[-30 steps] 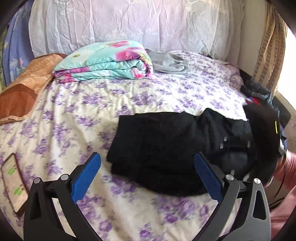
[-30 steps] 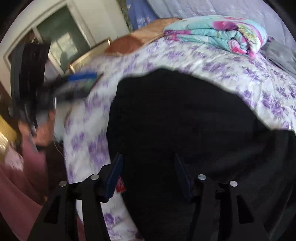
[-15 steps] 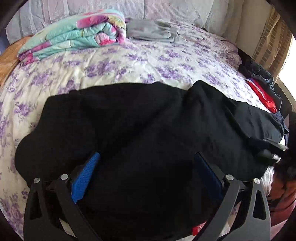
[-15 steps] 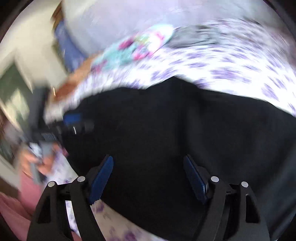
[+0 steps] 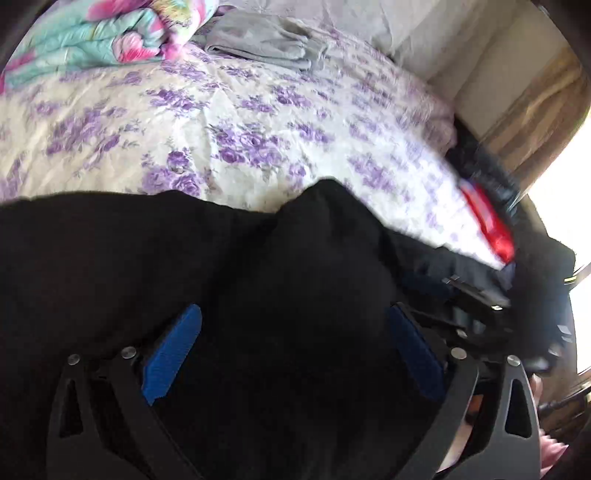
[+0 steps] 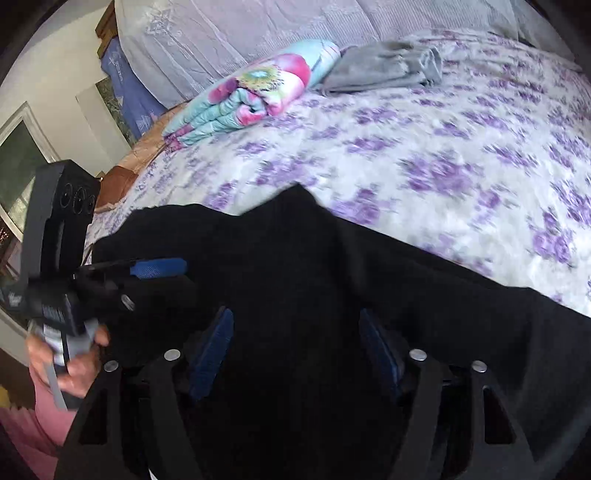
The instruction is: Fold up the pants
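From the left wrist, the left gripper (image 5: 293, 350) tilts steeply down over the black pants (image 5: 184, 266). Its blue pads (image 5: 171, 354) stand spread wide, with dark cloth filling the gap between them; neither pad visibly presses on the fabric. The pants cover the lower half of this view, with a peak of cloth at about 12 o'clock from the gripper. Beyond lies the bed (image 5: 221, 122) with its purple-flowered sheet. A folded quilt (image 5: 92, 33) sits at 11 o'clock, and a folded grey cloth (image 5: 266, 46) just beside it at 12. A red item (image 5: 487, 225) lies at the bed's edge at 2 o'clock, among dark clothes. The right gripper (image 5: 476, 306) shows only partly at 3 o'clock, over the pants' edge.

From the right wrist, the right gripper (image 6: 295, 350) also points downward at the pants (image 6: 295, 266). Its jaws have just been closing, yet they stand apart, with black cloth lying between them; whether the pads pinch it I cannot tell. The pants spread across the near bed (image 6: 443, 147) from 9 o'clock to 3 o'clock. At 9 o'clock the left gripper (image 6: 159, 266) reaches in level over the pants' edge, held by a hand (image 6: 70, 362) curled around its handle, with a pink sleeve below. The quilt (image 6: 251, 92) lies at 11 o'clock and the grey cloth (image 6: 384, 66) at 1 o'clock, both far from the pants.
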Demonstrator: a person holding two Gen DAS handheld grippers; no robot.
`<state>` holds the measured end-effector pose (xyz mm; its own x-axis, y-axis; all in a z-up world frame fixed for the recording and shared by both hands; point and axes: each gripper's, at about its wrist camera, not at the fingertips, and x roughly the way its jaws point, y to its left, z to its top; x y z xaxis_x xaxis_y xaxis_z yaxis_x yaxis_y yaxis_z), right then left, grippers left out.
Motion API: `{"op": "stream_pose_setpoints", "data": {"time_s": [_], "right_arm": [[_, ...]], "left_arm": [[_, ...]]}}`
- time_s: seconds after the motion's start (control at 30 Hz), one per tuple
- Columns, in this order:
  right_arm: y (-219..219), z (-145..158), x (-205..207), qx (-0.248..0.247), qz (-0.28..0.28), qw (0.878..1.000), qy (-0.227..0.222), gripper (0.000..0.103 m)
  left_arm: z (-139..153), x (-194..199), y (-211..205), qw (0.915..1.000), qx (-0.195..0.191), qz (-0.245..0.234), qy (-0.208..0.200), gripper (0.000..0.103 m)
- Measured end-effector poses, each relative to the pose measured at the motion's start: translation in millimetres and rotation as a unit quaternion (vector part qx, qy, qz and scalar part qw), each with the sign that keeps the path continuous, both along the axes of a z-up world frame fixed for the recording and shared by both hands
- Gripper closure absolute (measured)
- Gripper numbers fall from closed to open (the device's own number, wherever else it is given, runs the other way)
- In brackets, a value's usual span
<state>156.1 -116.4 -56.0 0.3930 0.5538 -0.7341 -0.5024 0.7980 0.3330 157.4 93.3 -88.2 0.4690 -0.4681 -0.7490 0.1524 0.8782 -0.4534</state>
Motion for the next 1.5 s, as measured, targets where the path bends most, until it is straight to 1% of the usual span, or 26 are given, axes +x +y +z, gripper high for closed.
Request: {"op": "stream_pose_setpoints", "data": {"time_s": [0.03,0.07,0.17,0.2,0.23,0.27,0.33,0.37,0.4,0.43,0.47,0.57,0.63,0.67,0.73,0.8,0.87,0.93,1.0,1.03,1.1,1.2,1.27,1.33,1.4,1.5], "right_arm": [[-21,1,0,-0.027,-0.022,0.999,-0.018,0.046],[-55,3,0,-0.050,-0.051,0.997,-0.033,0.051],[-154,-3,-3,-0.079,-0.151,0.985,-0.025,0.068],[-185,-4,-8,-0.072,-0.178,0.981,-0.021,0.096],[-218,-7,-15,-0.079,-0.224,0.971,-0.008,0.098],[-236,-9,-21,-0.058,-0.236,0.970,-0.006,0.103],[-256,-5,-35,-0.039,-0.274,0.961,0.001,0.103],[-252,1,-44,-0.043,-0.289,0.956,-0.011,0.092],[-241,7,-52,-0.055,-0.300,0.952,-0.026,0.057],[-222,14,-59,-0.052,-0.296,0.953,-0.048,0.045],[-197,21,-68,-0.031,-0.264,0.961,-0.076,0.043],[-121,24,-90,0.004,-0.144,0.983,-0.110,0.044],[-89,16,-103,-0.020,-0.079,0.990,-0.114,0.044],[-81,8,-112,-0.060,-0.058,0.989,-0.124,0.044],[-93,-7,-120,-0.136,-0.069,0.978,-0.145,0.042],[-147,-15,-125,-0.148,-0.119,0.971,-0.149,0.025],[-212,-18,-127,-0.158,-0.207,0.956,-0.133,0.025],[-256,-20,-133,-0.189,-0.272,0.933,-0.140,0.025],[-281,-11,-139,-0.185,-0.302,0.926,-0.135,0.033],[-278,-1,-139,-0.191,-0.313,0.919,-0.147,0.033],[-260,13,-133,-0.181,-0.291,0.921,-0.185,0.031],[-223,16,-103,-0.160,-0.223,0.941,-0.199,0.031],[-203,8,-76,-0.163,-0.179,0.952,-0.190,0.031],[-199,-9,-51,-0.196,-0.138,0.959,-0.151,0.031],[-227,-13,-42,-0.199,-0.150,0.961,-0.123,0.031],[-295,-12,-36,-0.231,-0.232,0.938,-0.116,0.032]], "left_arm": [[3,-1,1,1.0000,0.003,0.000,-0.003,0.005],[5,-2,0,0.9999,0.013,0.002,-0.009,0.005],[1,-4,-1,0.9997,0.019,0.000,-0.016,0.005],[1,-5,-4,0.9994,0.027,0.000,-0.023,0.005],[1,-7,-6,0.9991,0.034,-0.002,-0.027,0.005],[1,-8,-10,0.9985,0.044,-0.002,-0.033,0.005],[0,-7,-11,0.9978,0.055,-0.002,-0.037,0.005],[0,-7,-10,0.9975,0.059,-0.003,-0.039,0.005],[-1,-7,-11,0.9972,0.062,-0.003,-0.041,0.005],[-1,-7,-11,0.9971,0.063,-0.004,-0.042,0.005],[-1,-7,-11,0.9971,0.062,-0.004,-0.043,0.005],[-1,-8,-8,0.9974,0.054,-0.004,-0.046,0.005],[-1,-8,-7,0.9976,0.051,-0.004,-0.047,0.005],[-1,-7,-7,0.9976,0.051,-0.005,-0.047,0.005],[-1,-7,-9,0.9973,0.055,-0.005,-0.048,0.005],[-1,-8,-10,0.9970,0.059,-0.006,-0.049,0.005],[-1,-9,-11,0.9969,0.062,-0.006,-0.049,0.005],[-1,-8,-11,0.9969,0.061,-0.006,-0.049,0.005],[-1,-8,-11,0.9969,0.061,-0.006,-0.049,0.005],[-1,-8,-11,0.9968,0.063,-0.006,-0.049,0.005],[-2,-8,-12,0.9966,0.066,-0.006,-0.050,0.005],[-2,-8,-12,0.9965,0.066,-0.006,-0.050,0.005],[-2,-8,-11,0.9968,0.062,-0.006,-0.050,0.005],[-2,-8,-11,0.9969,0.061,-0.006,-0.050,0.005],[-2,-8,-11,0.9966,0.064,-0.007,-0.050,0.005],[-2,-8,-12,0.9964,0.068,-0.007,-0.051,0.005]]}}
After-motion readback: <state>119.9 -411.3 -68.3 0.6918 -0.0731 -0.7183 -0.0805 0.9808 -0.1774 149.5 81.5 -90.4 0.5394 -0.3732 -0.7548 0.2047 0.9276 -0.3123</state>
